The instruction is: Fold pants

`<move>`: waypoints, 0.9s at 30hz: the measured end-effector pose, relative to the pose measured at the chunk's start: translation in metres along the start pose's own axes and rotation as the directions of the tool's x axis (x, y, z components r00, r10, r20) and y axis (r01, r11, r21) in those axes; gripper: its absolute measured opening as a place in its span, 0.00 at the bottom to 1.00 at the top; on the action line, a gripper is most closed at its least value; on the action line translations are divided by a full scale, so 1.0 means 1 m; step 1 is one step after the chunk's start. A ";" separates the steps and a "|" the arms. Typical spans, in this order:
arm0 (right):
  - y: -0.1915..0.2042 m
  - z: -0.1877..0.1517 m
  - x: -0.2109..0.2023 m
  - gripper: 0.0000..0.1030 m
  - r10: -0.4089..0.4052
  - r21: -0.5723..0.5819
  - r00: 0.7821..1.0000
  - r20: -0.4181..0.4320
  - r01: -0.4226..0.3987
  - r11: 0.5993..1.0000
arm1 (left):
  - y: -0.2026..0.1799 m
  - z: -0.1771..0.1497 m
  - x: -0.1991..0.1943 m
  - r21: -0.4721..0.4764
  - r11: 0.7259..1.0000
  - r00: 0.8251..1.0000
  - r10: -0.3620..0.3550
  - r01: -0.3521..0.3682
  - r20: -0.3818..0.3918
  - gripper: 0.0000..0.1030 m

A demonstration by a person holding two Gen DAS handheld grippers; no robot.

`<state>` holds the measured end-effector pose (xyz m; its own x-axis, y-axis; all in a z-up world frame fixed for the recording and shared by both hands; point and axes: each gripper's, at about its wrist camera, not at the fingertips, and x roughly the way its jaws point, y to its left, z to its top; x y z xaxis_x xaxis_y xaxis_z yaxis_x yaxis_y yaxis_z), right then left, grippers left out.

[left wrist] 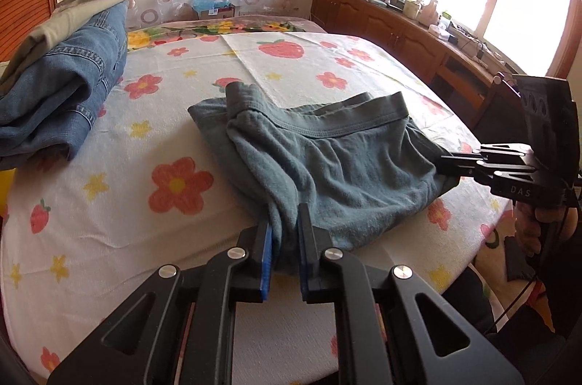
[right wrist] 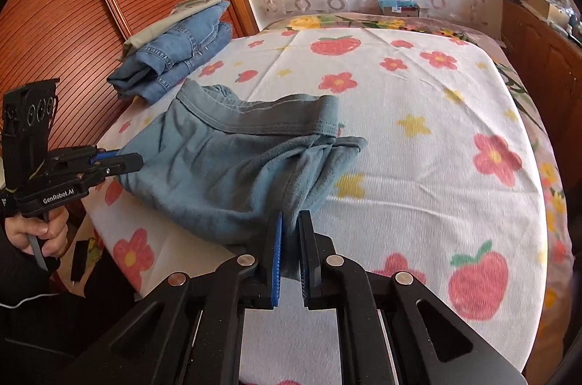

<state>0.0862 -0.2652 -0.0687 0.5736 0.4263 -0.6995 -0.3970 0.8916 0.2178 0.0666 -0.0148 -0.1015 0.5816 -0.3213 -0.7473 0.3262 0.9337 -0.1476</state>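
Observation:
Grey-blue pants [left wrist: 327, 163] lie folded over on the flowered bed sheet [left wrist: 127, 203], waistband toward the far side. My left gripper [left wrist: 285, 221] is shut on a bunched corner of the cloth at the near edge. It also shows in the right wrist view [right wrist: 120, 159], clamped on the pants' left edge. My right gripper [right wrist: 290, 228] is shut on the other near corner of the pants [right wrist: 225, 174]. It shows in the left wrist view [left wrist: 447, 163], at the pants' right edge. Both corners are lifted slightly off the sheet.
A pile of folded blue jeans [left wrist: 62, 87] with a beige garment on top sits at the bed's far left, also seen in the right wrist view [right wrist: 174, 54]. A wooden sideboard [left wrist: 400, 21] with clutter runs under the window on the right. A wooden wardrobe [right wrist: 72, 21] stands left.

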 end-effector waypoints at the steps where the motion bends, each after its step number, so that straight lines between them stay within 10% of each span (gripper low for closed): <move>1: 0.000 -0.001 0.000 0.08 -0.004 -0.003 1.000 0.000 0.004 1.000 | 0.000 0.000 0.000 -0.001 1.000 1.000 -0.001 0.001 0.003 0.12; 7: 0.004 0.004 -0.002 0.13 -0.019 0.005 1.000 0.003 0.019 1.000 | 0.000 0.005 -0.001 0.006 1.000 1.000 0.018 -0.018 0.015 0.21; 15: 0.005 0.013 -0.009 0.26 -0.055 -0.004 0.997 0.060 0.056 0.998 | 0.005 0.023 -0.006 0.009 0.999 0.997 0.046 -0.046 0.057 0.56; 27: -0.008 0.053 0.035 0.18 -0.068 0.011 0.996 0.053 0.068 0.998 | 0.020 0.056 0.037 0.020 0.995 0.995 0.096 -0.097 0.042 0.58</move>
<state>0.1468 -0.2491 -0.0590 0.6368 0.3717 -0.6755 -0.3488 0.9202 0.1776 0.1364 -0.0171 -0.0961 0.6410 -0.2366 -0.7302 0.2831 0.9571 -0.0617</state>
